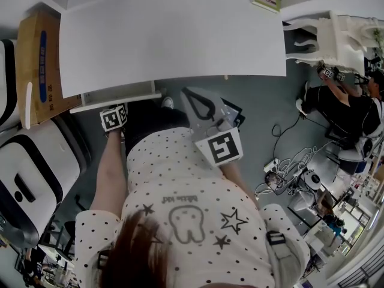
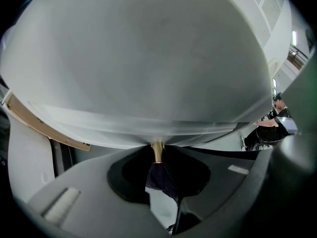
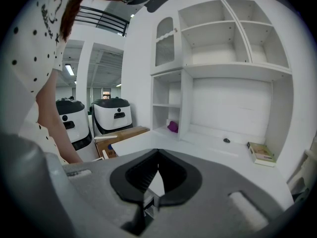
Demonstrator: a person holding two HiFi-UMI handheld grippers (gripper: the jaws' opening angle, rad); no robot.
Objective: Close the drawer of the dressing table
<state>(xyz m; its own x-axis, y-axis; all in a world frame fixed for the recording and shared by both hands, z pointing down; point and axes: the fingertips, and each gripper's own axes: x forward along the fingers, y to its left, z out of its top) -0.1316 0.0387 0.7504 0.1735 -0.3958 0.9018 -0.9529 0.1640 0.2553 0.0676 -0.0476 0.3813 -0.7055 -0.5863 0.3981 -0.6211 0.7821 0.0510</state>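
Under the white tabletop [image 1: 174, 35], at its near left edge, the left gripper [image 2: 158, 155] is seen clamped on the dark knob [image 2: 159, 176] of the drawer [image 1: 123, 96], which stands slightly pulled out. The right gripper [image 3: 157, 155] is held to the right, jaws together and empty. Closing is judged not yet done. A straight push toward the far side is called for.

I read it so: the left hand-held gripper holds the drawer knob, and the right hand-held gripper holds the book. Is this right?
Not fully. The right hand-held gripper holds nothing: the right gripper view shows its jaws together and empty, while the book lies apart on the table top. The left hand-held gripper does hold the drawer knob.
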